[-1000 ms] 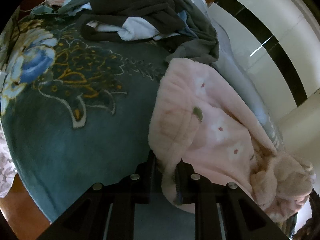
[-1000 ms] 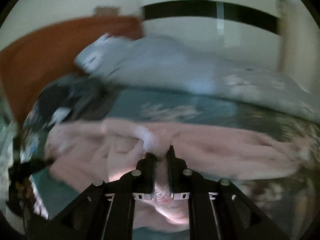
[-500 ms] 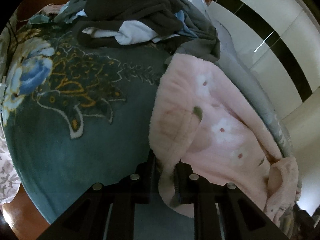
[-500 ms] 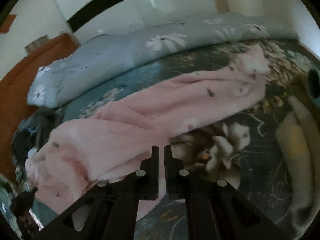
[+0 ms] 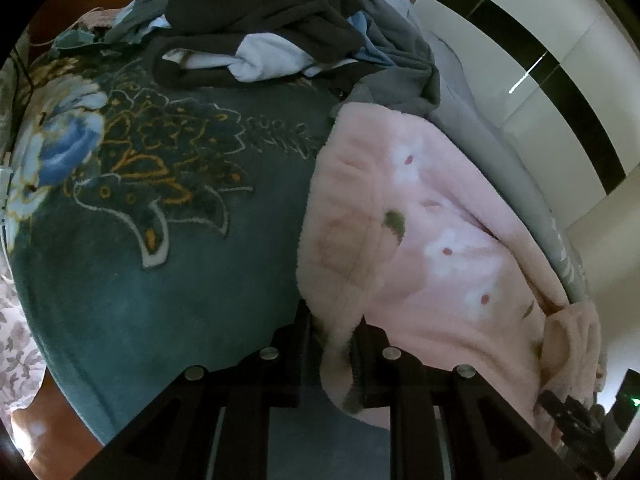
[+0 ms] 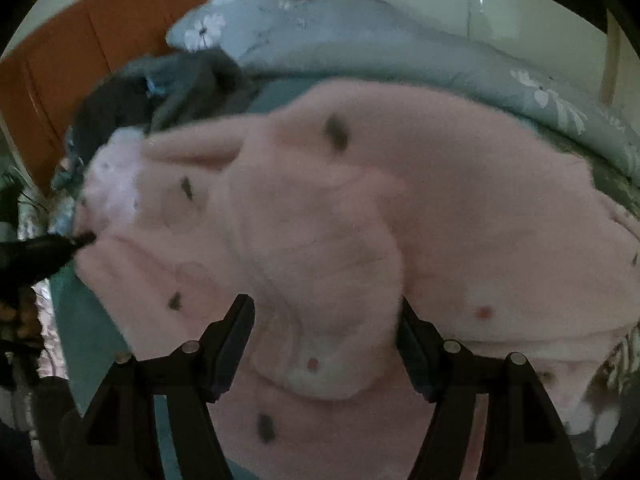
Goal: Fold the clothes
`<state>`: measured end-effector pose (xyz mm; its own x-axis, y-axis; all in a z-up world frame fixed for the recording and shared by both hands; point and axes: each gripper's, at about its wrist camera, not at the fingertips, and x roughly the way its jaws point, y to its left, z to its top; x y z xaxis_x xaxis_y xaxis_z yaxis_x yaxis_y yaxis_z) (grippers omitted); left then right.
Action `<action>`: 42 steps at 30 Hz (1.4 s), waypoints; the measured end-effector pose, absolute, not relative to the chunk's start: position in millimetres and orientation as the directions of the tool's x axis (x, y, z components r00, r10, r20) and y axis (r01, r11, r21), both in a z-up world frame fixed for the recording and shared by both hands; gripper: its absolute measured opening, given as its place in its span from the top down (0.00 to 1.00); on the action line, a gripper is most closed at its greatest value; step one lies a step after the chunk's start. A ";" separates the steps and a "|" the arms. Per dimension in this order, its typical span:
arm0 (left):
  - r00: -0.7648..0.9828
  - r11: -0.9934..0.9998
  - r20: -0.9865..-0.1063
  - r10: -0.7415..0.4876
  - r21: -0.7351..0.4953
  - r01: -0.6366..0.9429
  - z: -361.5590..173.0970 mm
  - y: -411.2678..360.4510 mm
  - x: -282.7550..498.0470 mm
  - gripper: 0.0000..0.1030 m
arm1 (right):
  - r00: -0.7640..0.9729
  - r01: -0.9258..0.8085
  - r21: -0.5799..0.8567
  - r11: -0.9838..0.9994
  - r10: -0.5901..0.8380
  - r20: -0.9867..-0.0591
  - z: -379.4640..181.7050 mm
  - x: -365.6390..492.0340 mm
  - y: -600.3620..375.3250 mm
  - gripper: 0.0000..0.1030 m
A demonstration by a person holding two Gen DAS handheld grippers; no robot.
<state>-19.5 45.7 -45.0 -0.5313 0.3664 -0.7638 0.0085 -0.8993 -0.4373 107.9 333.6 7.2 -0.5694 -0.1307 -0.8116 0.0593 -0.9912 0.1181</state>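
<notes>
My left claw is clamped on an edge of the pink robe; a fold of the fleece bulges out between its fingers and hangs below them. From there the robe stretches away to the right across the teal blanket on the bed, its far end bunched near the lower right of my left view. The fleece carries white patches, small red dots and a few green marks.

My right claw stands wide apart, holding nothing. Its fingers sit on either side of a raised hump of the robe, which fills most of that view; the picture is blurred, so I cannot tell whether the fingers touch the cloth. At the left edge of that view my left claw's dark tip meets the robe's edge.

Beyond the robe lies a heap of dark clothes, grey and black with pale blue and white pieces among them, touching the robe's upper end. A grey-blue duvet with white flowers runs along the far side of the bed, and a wooden headboard stands behind it.
</notes>
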 end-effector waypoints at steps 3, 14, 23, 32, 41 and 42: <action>-0.529 -0.896 -0.763 0.372 -0.444 0.010 -47.1 44.7 -20.1 0.79 | -0.571 0.030 0.121 -0.992 -0.116 -0.813 7.0 105.7 333.2 0.51; -0.525 -0.882 -0.752 0.399 -0.472 0.004 -49.0 40.3 -21.9 0.78 | -0.732 -0.152 0.336 -0.930 -0.123 -0.671 115.4 164.3 458.6 0.84; -0.537 -0.881 -0.742 0.402 -0.473 -0.005 -42.9 39.2 -27.3 0.78 | -0.844 -0.433 0.351 -0.830 0.238 -0.480 240.3 287.9 597.1 0.84; -0.609 -0.884 -0.693 0.386 -0.466 -0.030 -10.1 29.4 -28.2 0.83 | -0.765 -0.585 0.396 -0.708 0.321 -0.558 212.1 358.9 649.8 0.84; -0.540 -0.888 -0.746 0.391 -0.460 -0.007 -36.8 18.6 -28.6 0.81 | -0.696 -0.675 0.453 -0.583 0.299 -0.652 160.9 405.1 688.0 0.84; -0.536 -0.890 -0.749 0.389 -0.456 -0.009 -38.6 18.2 -27.4 0.80 | -0.696 -0.675 0.456 -0.580 0.296 -0.654 158.3 406.5 688.9 0.84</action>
